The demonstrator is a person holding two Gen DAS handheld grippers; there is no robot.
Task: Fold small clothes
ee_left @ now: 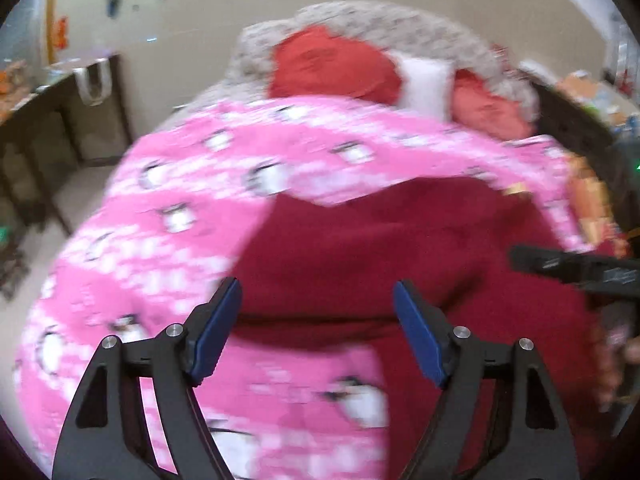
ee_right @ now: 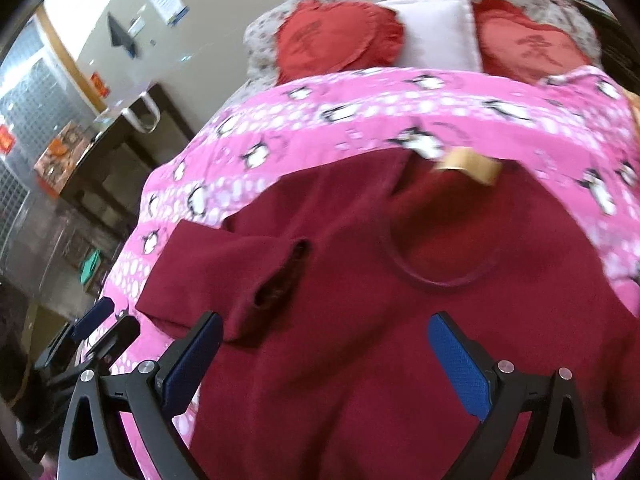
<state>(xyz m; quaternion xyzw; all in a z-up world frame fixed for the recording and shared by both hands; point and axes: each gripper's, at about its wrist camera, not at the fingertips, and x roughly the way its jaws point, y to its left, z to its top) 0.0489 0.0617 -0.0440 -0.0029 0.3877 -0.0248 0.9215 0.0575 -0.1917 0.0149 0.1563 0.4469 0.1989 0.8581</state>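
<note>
Left gripper (ee_left: 318, 330) hovers w/ jaws spread, nothing between them, over the near-left edge of the dark red shirt (ee_left: 380, 248). The shirt lies flat on the pink penguin blanket (ee_left: 168, 208), prob. laid out ready for folding. Right gripper (ee_right: 324, 364), also spread & empty, hangs over the shirt body. Right view alone shows the sleeve (ee_right: 224, 268), neckline and a tan tag (ee_right: 468, 164); left view is blurred, only shows the other tool at its right edge.

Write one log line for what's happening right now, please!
left hand-held gripper open | right hand-held gripper open | maroon shirt spread on pink penguin blanket, unfolded
</note>
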